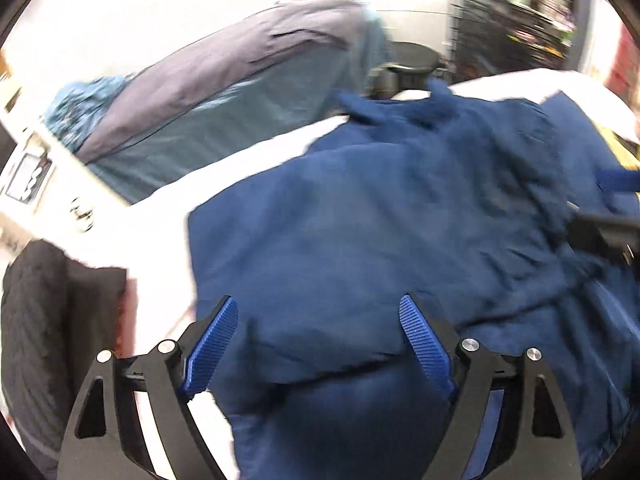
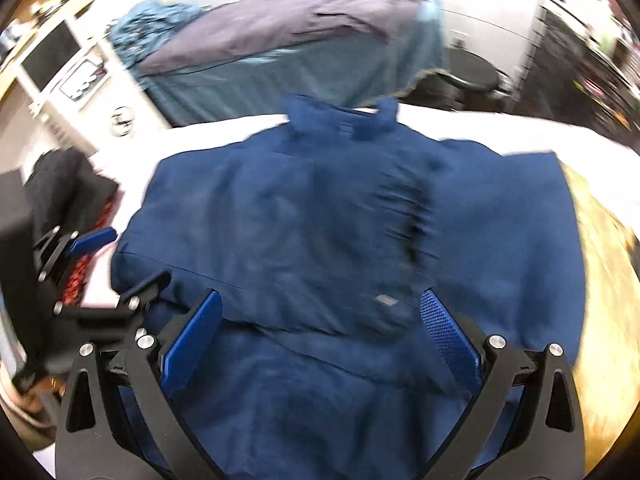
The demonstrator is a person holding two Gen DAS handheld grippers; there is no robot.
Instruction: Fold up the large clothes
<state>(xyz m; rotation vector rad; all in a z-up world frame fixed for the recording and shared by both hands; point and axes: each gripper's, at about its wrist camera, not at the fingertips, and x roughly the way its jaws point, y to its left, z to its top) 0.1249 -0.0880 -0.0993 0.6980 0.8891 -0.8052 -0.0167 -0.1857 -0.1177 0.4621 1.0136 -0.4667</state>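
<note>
A large dark blue jacket [image 1: 400, 216] lies spread on a white surface [image 1: 248, 152], collar at the far side; it also shows in the right wrist view [image 2: 320, 216]. My left gripper [image 1: 318, 308] is open, its blue pads [image 1: 212, 344] apart over the jacket's near left edge, empty. My right gripper [image 2: 322, 304] is open over the jacket's near hem, empty. The left gripper also shows at the left of the right wrist view [image 2: 120, 256]. Both views are motion-blurred.
A heap of grey and teal clothes [image 2: 288, 48] lies beyond the jacket. A black garment [image 1: 52, 320] hangs at the left. A white shelf unit [image 2: 68, 68] stands far left, a dark rack [image 1: 508, 28] far right. A wooden table edge [image 2: 600, 248] shows at right.
</note>
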